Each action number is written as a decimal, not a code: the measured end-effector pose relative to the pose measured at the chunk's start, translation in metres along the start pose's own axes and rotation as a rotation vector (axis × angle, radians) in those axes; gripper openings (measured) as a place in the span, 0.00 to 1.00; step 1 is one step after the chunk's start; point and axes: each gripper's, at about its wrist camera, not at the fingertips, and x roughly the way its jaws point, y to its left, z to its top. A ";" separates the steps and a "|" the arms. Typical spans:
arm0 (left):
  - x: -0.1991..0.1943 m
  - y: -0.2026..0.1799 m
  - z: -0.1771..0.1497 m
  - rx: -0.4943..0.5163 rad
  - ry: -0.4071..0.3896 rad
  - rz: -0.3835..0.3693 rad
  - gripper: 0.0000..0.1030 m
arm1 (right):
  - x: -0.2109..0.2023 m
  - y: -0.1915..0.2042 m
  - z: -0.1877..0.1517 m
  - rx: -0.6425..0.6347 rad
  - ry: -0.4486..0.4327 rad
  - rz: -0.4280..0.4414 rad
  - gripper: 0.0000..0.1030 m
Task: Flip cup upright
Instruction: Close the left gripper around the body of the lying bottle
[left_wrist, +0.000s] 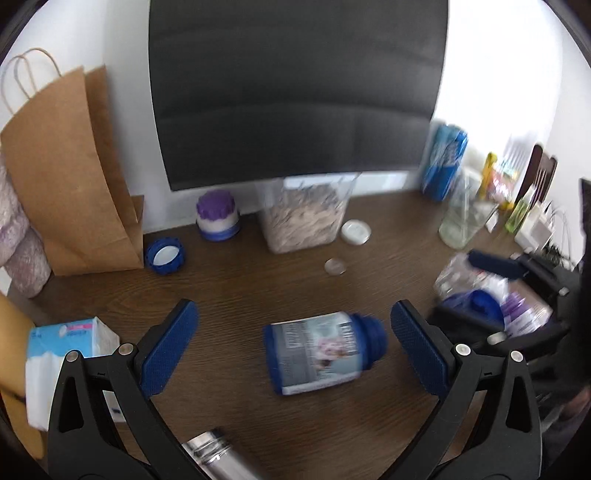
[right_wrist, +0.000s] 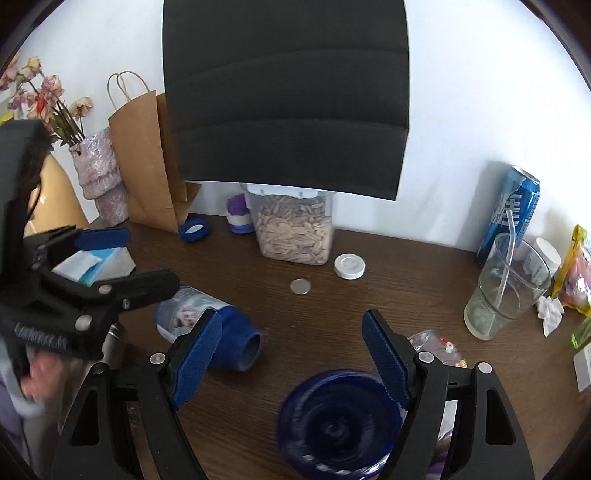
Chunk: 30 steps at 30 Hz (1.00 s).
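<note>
One blue cup (left_wrist: 321, 354) on its side, printed label, both claws (left_wrist: 293, 350) (right_wrist: 291, 354) spread wide, empty

Both wrist views look down, close, toward the wall; both share the desk (left_wrist: 236, 295).

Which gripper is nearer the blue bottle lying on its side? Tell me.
Left. The left gripper has its open jaws either side of the blue bottle; the right gripper sits beside the bottle's open mouth.

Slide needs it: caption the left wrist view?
Open left gripper frames a blue labelled bottle lying sideways on the dark wooden table.
</note>
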 end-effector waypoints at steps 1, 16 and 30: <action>0.005 -0.001 0.001 0.036 0.022 0.012 1.00 | 0.001 -0.006 0.000 0.010 0.007 -0.004 0.80; 0.038 -0.070 -0.033 0.575 0.260 -0.151 0.67 | -0.002 -0.024 0.006 0.105 0.051 0.124 0.79; 0.032 -0.091 -0.055 0.583 0.320 -0.201 0.63 | -0.007 -0.029 -0.007 0.103 0.095 0.097 0.79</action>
